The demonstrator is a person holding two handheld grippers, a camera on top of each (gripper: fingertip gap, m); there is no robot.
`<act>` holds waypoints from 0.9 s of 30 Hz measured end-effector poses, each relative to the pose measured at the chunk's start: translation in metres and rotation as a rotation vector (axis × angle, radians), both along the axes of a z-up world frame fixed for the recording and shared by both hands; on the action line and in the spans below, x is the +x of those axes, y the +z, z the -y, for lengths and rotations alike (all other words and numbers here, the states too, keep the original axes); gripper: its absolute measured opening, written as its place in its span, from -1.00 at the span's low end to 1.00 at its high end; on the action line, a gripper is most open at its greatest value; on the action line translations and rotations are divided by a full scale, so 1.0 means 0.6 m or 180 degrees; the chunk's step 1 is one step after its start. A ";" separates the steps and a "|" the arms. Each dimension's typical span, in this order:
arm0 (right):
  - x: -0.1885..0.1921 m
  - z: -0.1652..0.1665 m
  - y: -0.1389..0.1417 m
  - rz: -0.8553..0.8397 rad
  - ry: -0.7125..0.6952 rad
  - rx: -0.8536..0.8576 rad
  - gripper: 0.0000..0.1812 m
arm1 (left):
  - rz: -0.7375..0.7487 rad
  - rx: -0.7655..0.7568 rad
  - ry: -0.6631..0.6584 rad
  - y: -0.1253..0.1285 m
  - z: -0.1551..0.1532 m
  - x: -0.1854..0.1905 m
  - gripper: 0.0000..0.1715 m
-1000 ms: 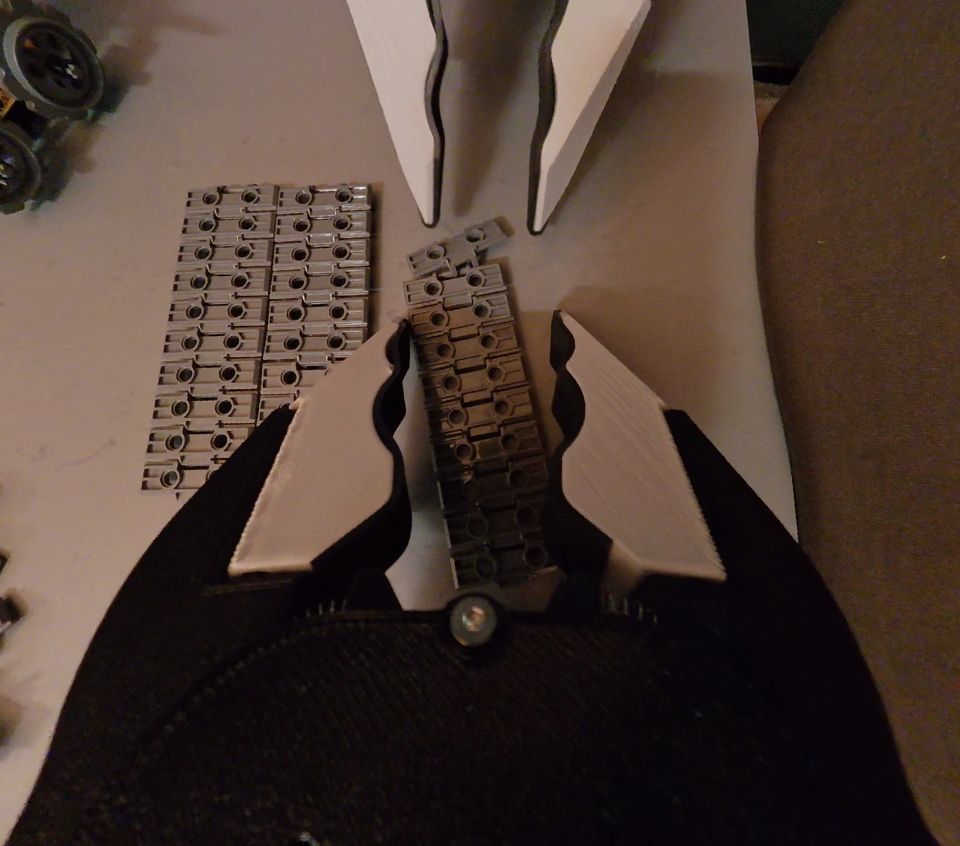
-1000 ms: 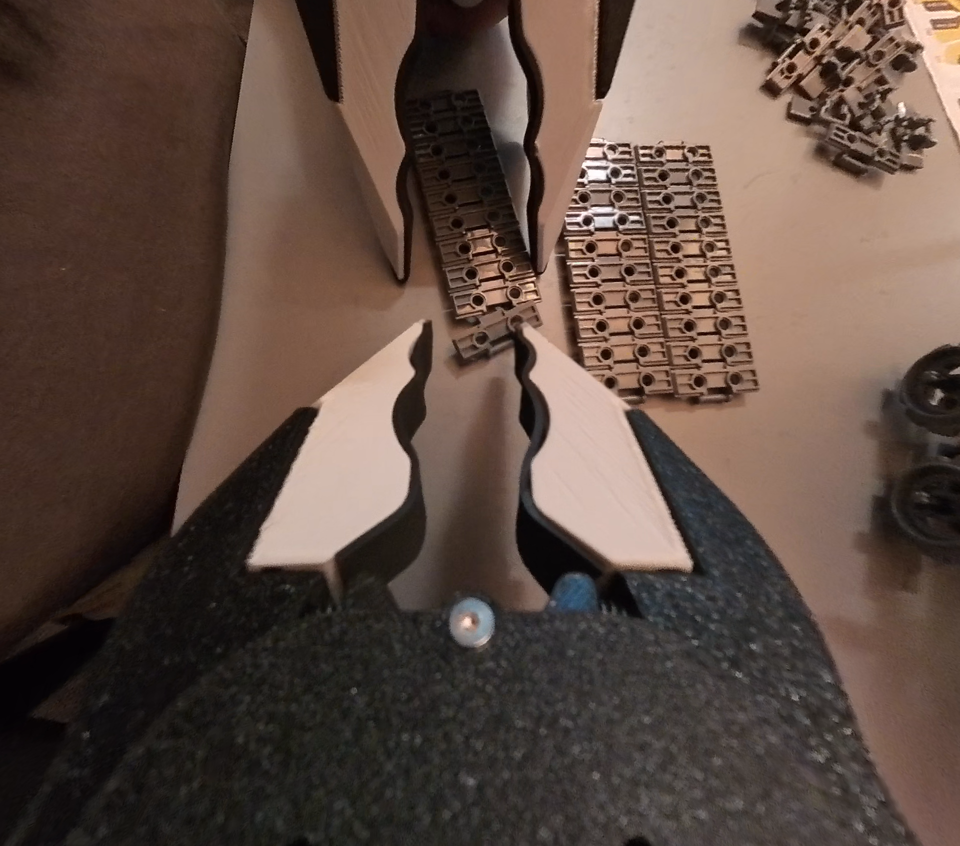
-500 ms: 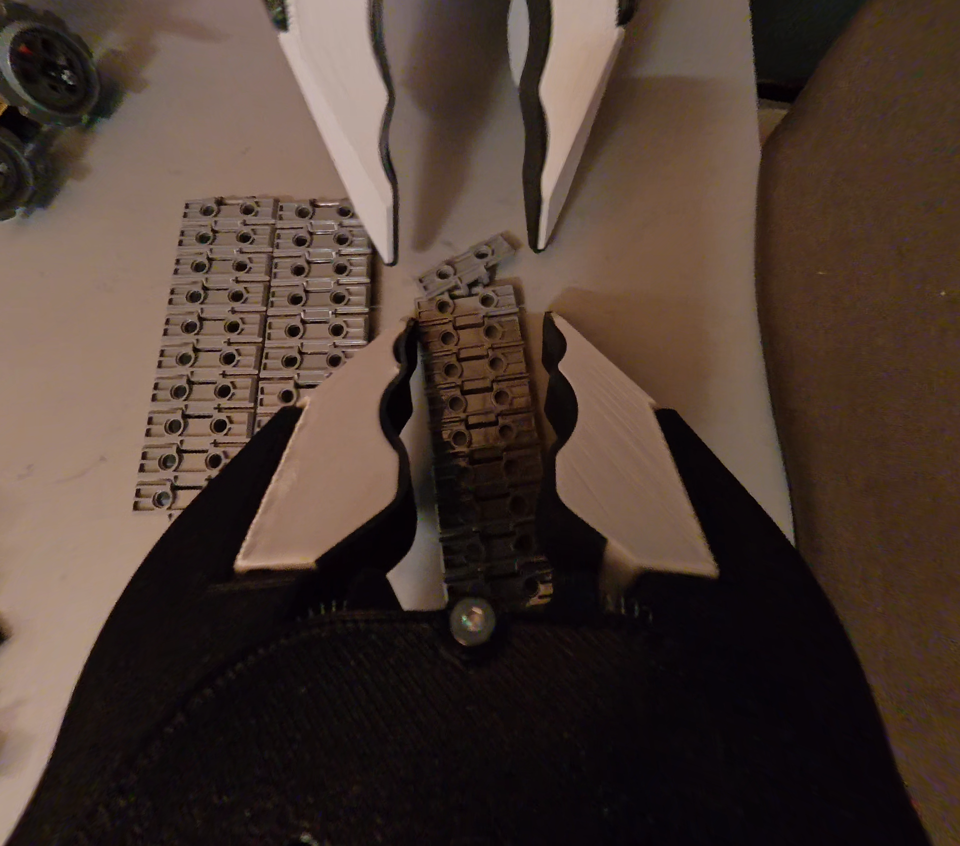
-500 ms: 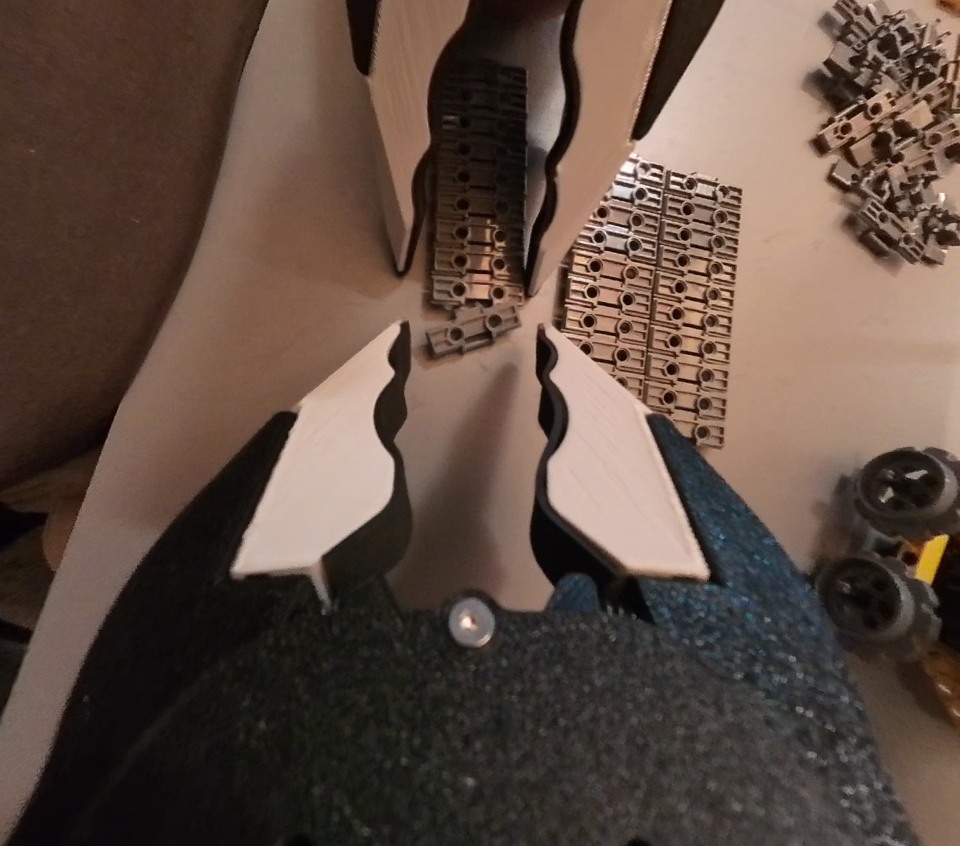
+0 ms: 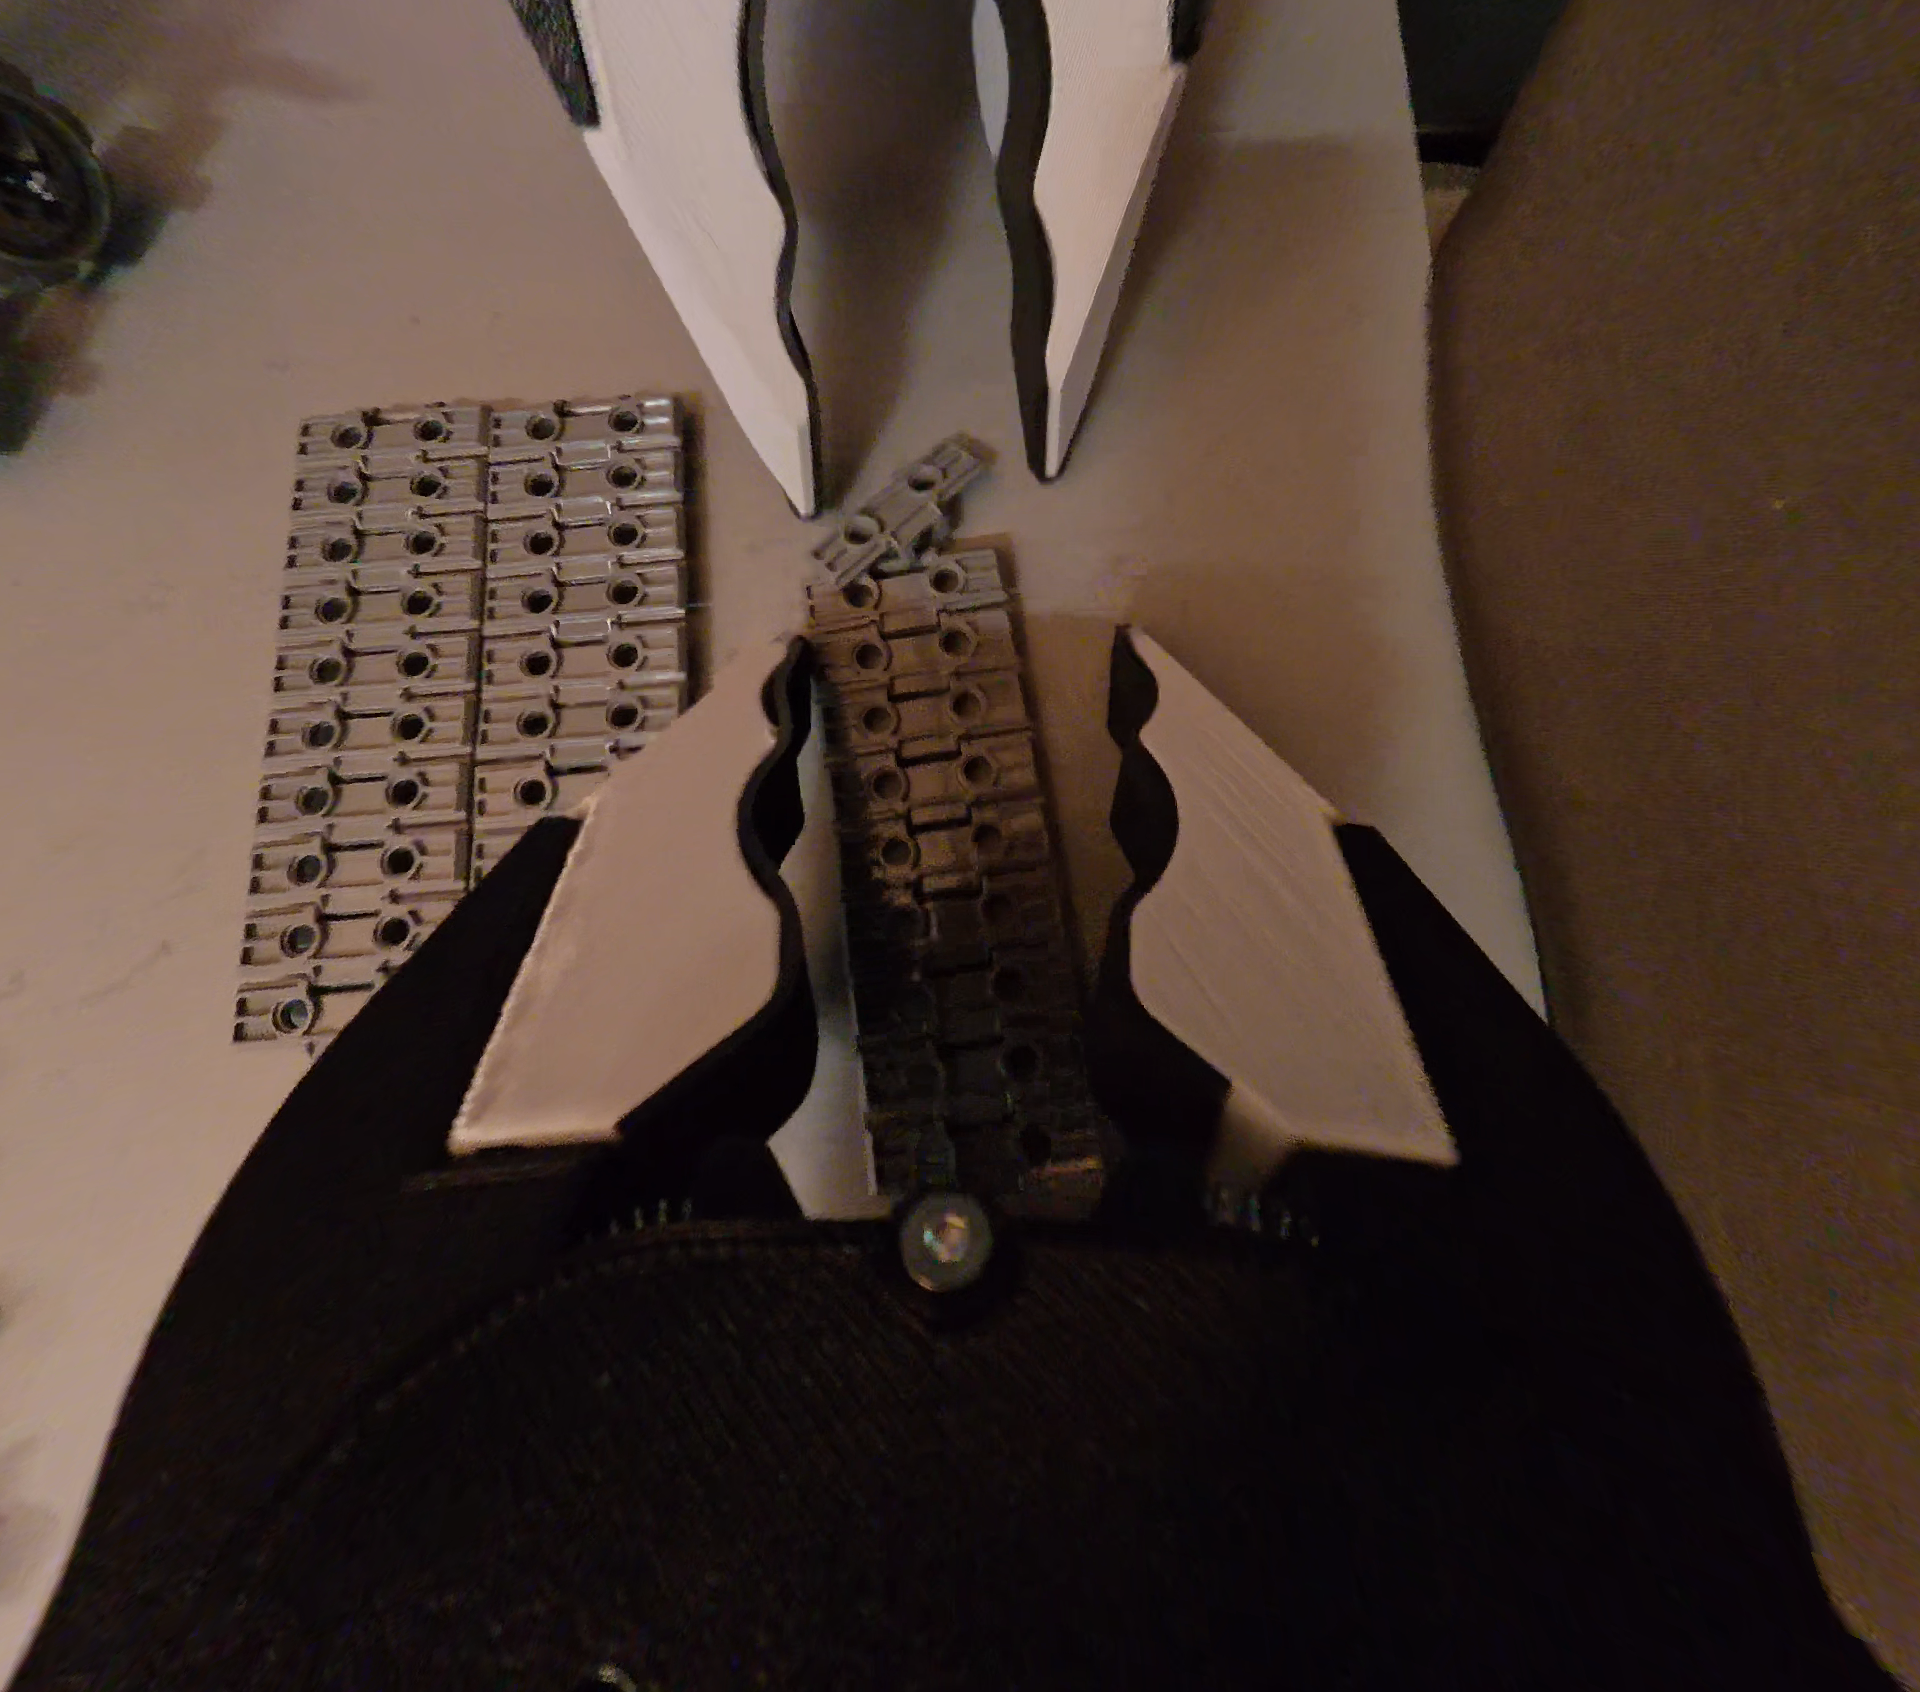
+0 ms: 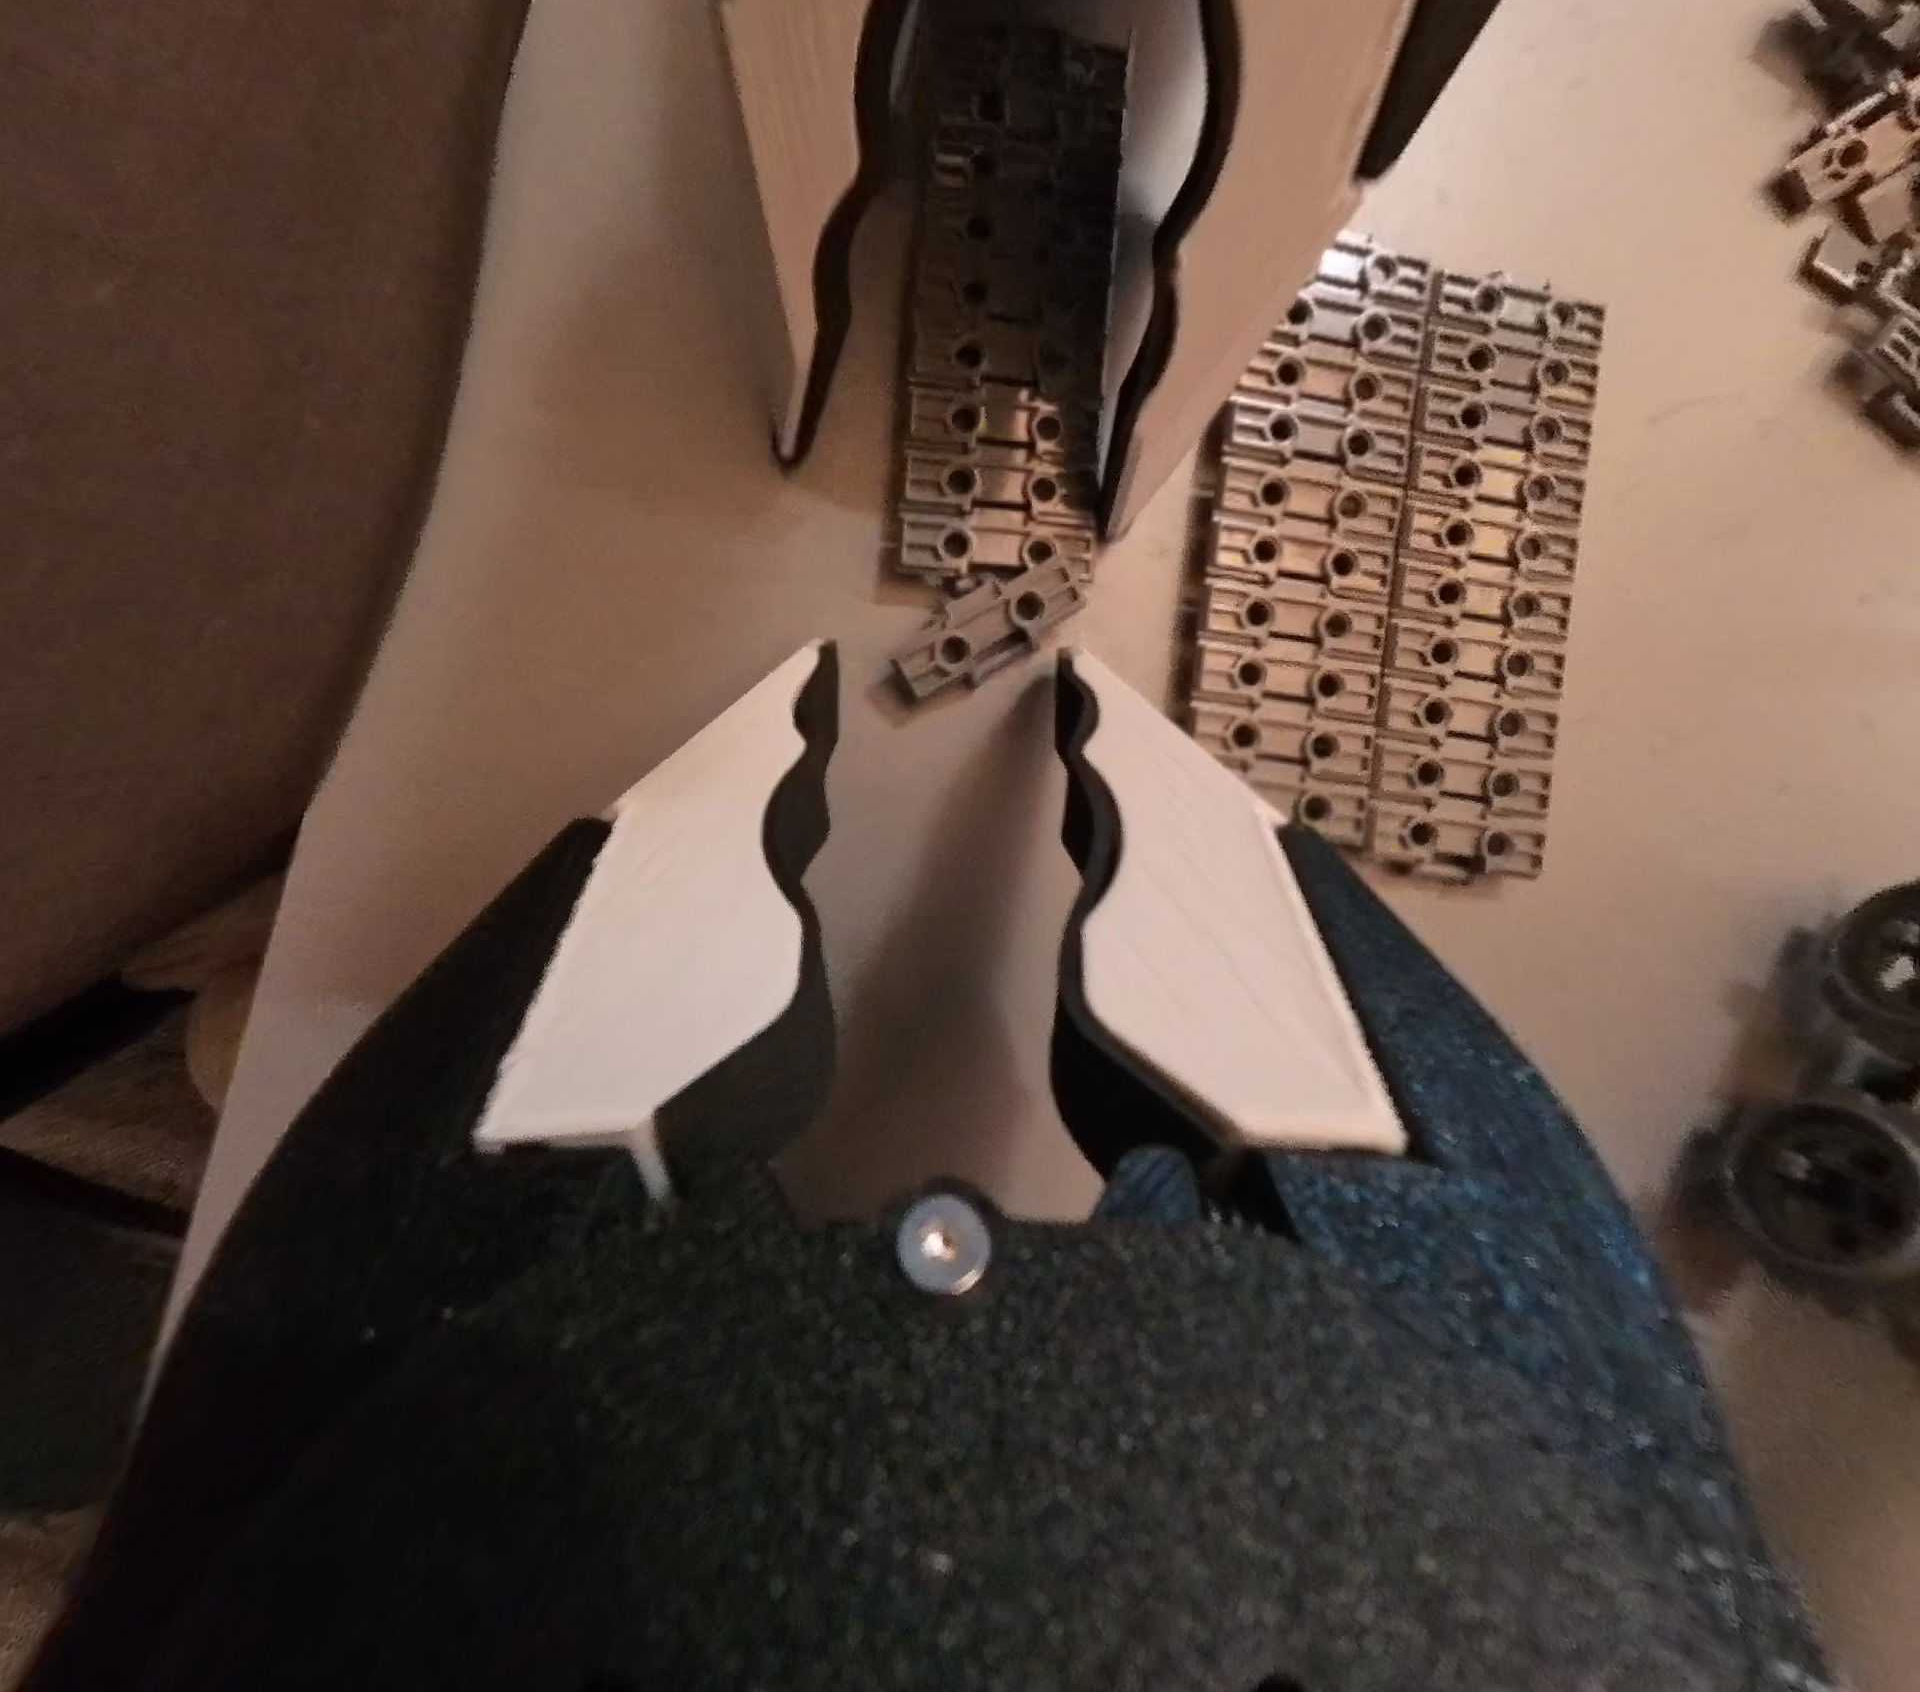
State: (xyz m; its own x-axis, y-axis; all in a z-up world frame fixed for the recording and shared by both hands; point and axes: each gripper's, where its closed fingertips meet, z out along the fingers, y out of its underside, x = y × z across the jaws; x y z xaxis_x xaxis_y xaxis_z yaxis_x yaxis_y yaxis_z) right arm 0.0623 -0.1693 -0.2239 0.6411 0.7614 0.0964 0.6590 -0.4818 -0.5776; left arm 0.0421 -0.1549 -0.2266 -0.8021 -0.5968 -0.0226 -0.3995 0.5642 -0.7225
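A single strip of grey track links (image 5: pixel 935 811) lies on the white table between the open fingers of my left gripper (image 5: pixel 961 640), with a gap on each side. One loose grey link (image 5: pixel 904 510) lies skewed at the strip's far end. My right gripper (image 5: pixel 930 484) comes from the opposite side, open, with its tips on either side of that link. In the right wrist view the loose link (image 6: pixel 987 634) lies just past my right gripper (image 6: pixel 945 657), in front of the strip (image 6: pixel 997 437), and the left gripper (image 6: pixel 953 484) straddles the strip. Neither gripper holds anything.
A wider mat of two joined link strips (image 5: pixel 478 686) lies beside the single strip; it also shows in the right wrist view (image 6: pixel 1392 603). A pile of loose links (image 6: pixel 1860 136) and black wheels (image 6: pixel 1829 1112) lie beyond it. A brown cushion (image 6: pixel 260 292) borders the table edge.
My right gripper's fingers have spread wider than a second ago and now sit around the loose link. The left gripper has stayed over the strip, shifting only slightly.
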 end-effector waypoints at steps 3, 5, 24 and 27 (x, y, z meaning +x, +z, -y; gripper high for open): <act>-0.002 0.018 0.002 -0.0010 -0.0170 0.0019 -0.47 | 0.0101 -0.0276 -0.0033 0.025 -0.018 -0.015 -0.31; -0.009 0.029 0.001 -0.0132 -0.0303 -0.0017 -0.45 | 0.0094 -0.0654 -0.0023 0.052 -0.028 -0.024 -0.28; -0.038 0.026 0.002 -0.0563 -0.0773 0.0168 -0.40 | 0.0035 -0.0371 0.0127 0.026 -0.029 -0.010 -0.15; -0.039 0.024 0.006 -0.0594 -0.0770 0.0196 -0.40 | 0.0074 -0.0461 0.0151 0.034 -0.031 -0.008 -0.18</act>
State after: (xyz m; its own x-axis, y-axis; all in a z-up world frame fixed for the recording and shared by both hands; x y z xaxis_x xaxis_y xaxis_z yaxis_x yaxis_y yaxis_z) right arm 0.0387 -0.1838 -0.2203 0.8140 0.5809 0.0014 0.4093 -0.5720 -0.7109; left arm 0.0372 -0.1363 -0.2063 -0.7731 -0.6325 0.0482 -0.4055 0.4344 -0.8043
